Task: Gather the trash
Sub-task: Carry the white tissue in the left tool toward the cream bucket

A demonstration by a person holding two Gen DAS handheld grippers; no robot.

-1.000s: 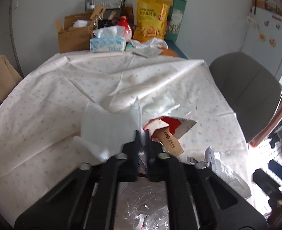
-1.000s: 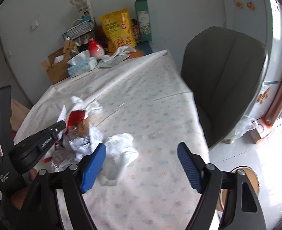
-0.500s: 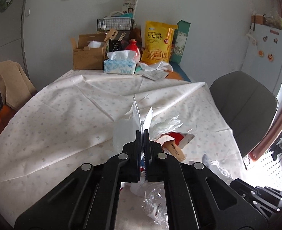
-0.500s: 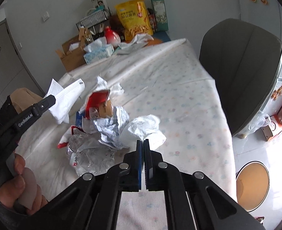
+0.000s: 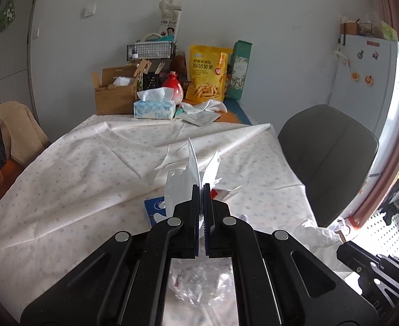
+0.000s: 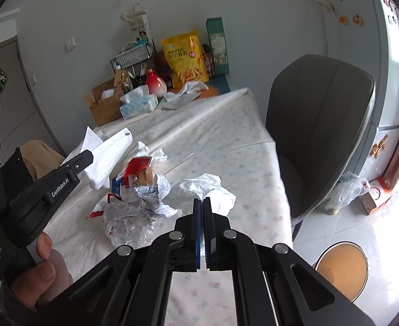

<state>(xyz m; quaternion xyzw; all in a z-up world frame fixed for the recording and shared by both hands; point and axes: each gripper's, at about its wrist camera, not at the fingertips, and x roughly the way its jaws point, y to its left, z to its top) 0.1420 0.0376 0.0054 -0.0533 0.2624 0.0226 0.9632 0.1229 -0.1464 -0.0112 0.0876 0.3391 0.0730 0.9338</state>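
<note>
The left tongs (image 5: 201, 187) are clenched on a white face mask (image 6: 109, 152) together with a slip of white paper (image 6: 90, 138); in the left wrist view both stick up from between the tips at the centre of the frame, and in the right wrist view they hang at the left of the frame, lifted clear of the counter (image 6: 221, 141). A hand (image 6: 40, 277) grips the left tool's handle at the lower left of that view.

The right tongs (image 6: 202, 202) are clenched, tips pressed together at the lower centre of the frame. A crumpled white tissue (image 6: 204, 187) lies just beyond the tips; whether a corner of it is pinched I cannot tell from this angle.

The rest of the trash sits in a heap on the flowered cloth left of centre in the right wrist view: a red carton (image 6: 137, 168), a crumpled printed paper (image 6: 153, 193) beside the tissue, and a crushed clear plastic wrapper (image 6: 126, 220) nearest the camera.

A grey chair (image 6: 319, 125) stands at the right of the counter, and an open bin (image 6: 342, 267) is on the floor at the lower right. At the far end of the counter, upper centre, are a tissue box (image 6: 138, 106) and a yellow snack bag (image 6: 185, 57).
</note>
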